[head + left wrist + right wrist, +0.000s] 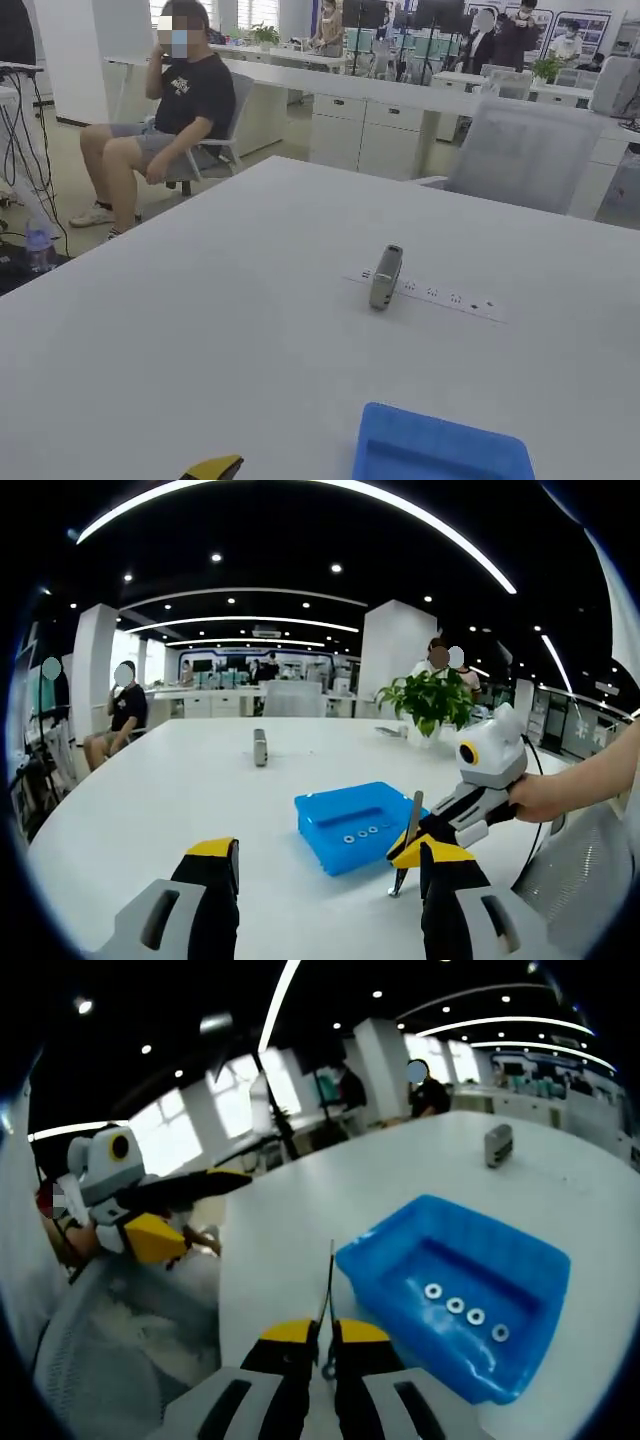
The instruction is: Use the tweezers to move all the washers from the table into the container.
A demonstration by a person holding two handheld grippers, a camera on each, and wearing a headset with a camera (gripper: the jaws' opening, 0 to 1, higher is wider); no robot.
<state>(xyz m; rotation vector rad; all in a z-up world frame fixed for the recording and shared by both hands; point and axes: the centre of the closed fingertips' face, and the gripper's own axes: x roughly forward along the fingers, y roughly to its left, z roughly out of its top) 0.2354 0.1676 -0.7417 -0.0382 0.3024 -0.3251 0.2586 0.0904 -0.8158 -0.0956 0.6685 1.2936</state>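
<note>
Right hand-held gripper [322,1332] clamps our tweezers [329,1278] at the container's [500,1232] nine o'clock, near its washers [455,1305], for easy drops; left hand-held gripper [328,855] gapes.

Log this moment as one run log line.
left gripper: open, empty | right gripper: shut on tweezers | washers: four in blue container

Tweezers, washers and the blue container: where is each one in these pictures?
tweezers [329,1280]: right gripper view, middle of the thin shaft.
washers [455,1305]: right gripper view, one ring in the row of four.
blue container [390,1300]: right gripper view, its near rim.
</note>
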